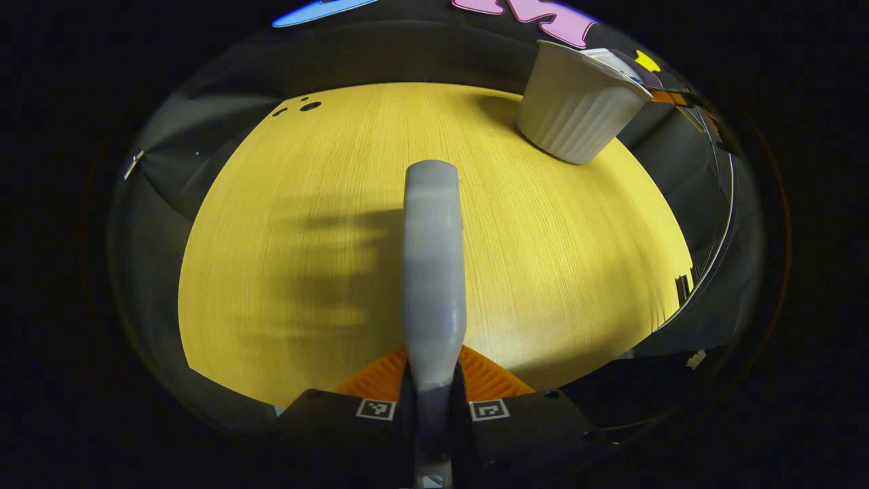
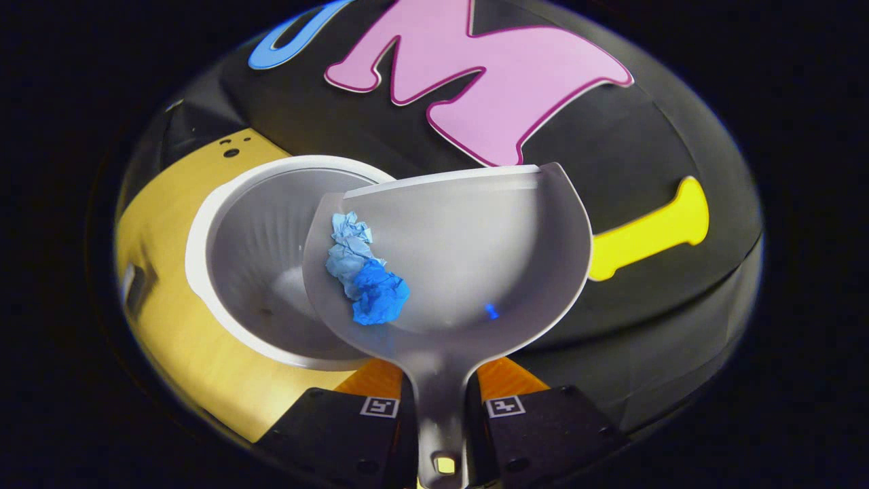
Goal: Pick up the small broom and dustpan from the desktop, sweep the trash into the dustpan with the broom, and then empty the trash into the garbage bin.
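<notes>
I'm on the emptying step. My right gripper [image 2: 440,407] is clamped on the handle of the dustpan [image 2: 461,258], both fingers pressing the neck. The pan sits raised over the garbage bin [image 2: 231,272], its left edge overlapping the bin's open mouth, the rest hanging past the bin's rim toward the wall. The trash [image 2: 363,272] lies inside the pan on the side nearest the bin: one crumpled paper wad, two shades of blue.

My left gripper [image 1: 434,401] is closed on the broom [image 1: 433,272], both fingers against its grey handle, held above the yellow desktop [image 1: 271,272], well apart from the bin [image 1: 577,109].

Next move, my read: tilt the pan toward the bin so the wad slides over the lip and drops in. Risk is the wad rolling off the overhanging side instead.

Materials: pan is smooth frosted plastic, scoop-shaped with a straight front edge. Bin is white, ribbed, tapered. Desktop has fine wood grain.
</notes>
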